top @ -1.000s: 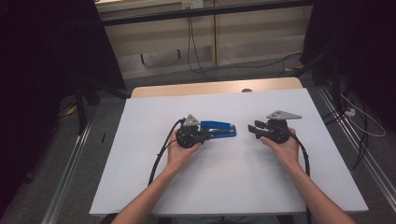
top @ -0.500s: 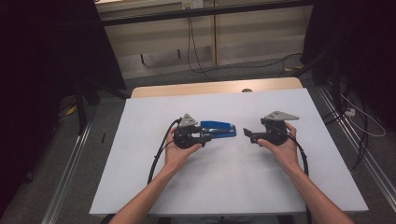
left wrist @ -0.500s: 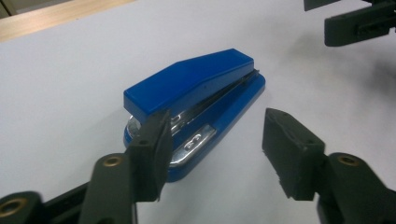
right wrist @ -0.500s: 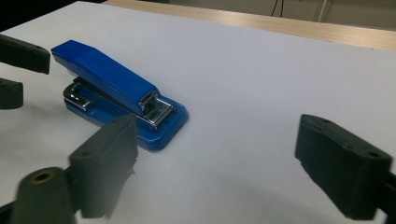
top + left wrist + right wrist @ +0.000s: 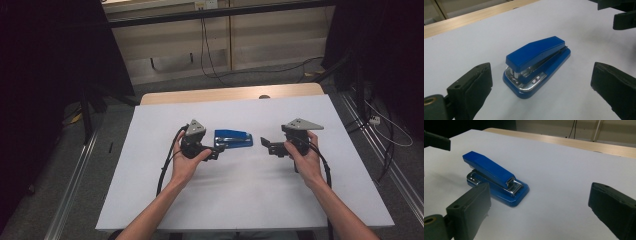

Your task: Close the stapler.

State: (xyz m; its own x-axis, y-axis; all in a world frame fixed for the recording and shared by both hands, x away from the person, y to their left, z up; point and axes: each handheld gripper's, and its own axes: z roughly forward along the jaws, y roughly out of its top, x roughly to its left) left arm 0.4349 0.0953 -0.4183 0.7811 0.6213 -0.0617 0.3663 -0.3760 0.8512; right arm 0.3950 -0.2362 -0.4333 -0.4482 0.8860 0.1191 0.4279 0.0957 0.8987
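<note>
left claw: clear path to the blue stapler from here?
Probably yes. The left claw has just been opening and stands wide, nothing between its jaws, with the blue stapler lying straight ahead on the bare white table. The right claw sits apart on the stapler's far side.

The glossy blue plastic stapler [image 5: 233, 138] is showing a plain, unpatterned blue top and base, with bright chrome metal gleaming at its mouth [image 5: 524, 77]. The matte white table [image 5: 240, 200] is carrying no pattern, and a pale wooden strip [image 5: 230, 93] is running along its far edge. The left gripper [image 5: 216, 151] and the right gripper [image 5: 266, 145] are both showing black bodies and black jaws, each topped by a grey three-cornered plate, with black cables trailing off them.
</note>
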